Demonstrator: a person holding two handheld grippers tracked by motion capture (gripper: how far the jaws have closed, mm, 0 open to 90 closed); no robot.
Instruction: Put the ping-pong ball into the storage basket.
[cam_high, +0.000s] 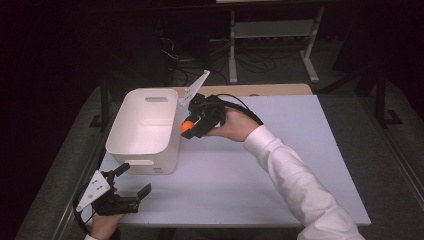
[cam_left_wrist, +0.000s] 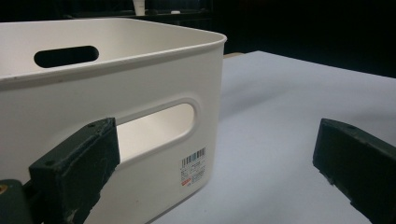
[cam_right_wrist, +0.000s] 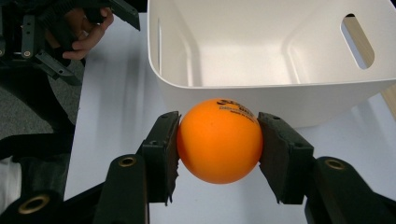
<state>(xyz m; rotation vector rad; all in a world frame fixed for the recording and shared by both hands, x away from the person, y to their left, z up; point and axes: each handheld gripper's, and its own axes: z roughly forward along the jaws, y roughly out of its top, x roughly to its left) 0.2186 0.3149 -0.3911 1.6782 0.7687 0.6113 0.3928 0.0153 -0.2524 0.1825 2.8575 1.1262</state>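
Note:
An orange ball (cam_right_wrist: 218, 140) with black print is clamped between the jaws of my right gripper (cam_right_wrist: 218, 156). In the high view the right gripper (cam_high: 192, 128) holds the ball (cam_high: 187, 126) just outside the right wall of a white bin (cam_high: 145, 131), near its rim. The bin (cam_right_wrist: 275, 95) has handle slots, and what I see of its inside is bare. My left gripper (cam_high: 135, 179) stands open at the table's front left, in front of the bin's near wall (cam_left_wrist: 140, 135). Nothing sits between its fingers (cam_left_wrist: 74, 172).
The white table (cam_high: 280, 165) stretches out right of the bin, and a wooden strip (cam_high: 260, 90) runs along its far edge. Beyond it stand a desk frame and cables (cam_high: 260, 55) on a dark floor. A barcode label (cam_left_wrist: 193, 166) marks the bin's near wall.

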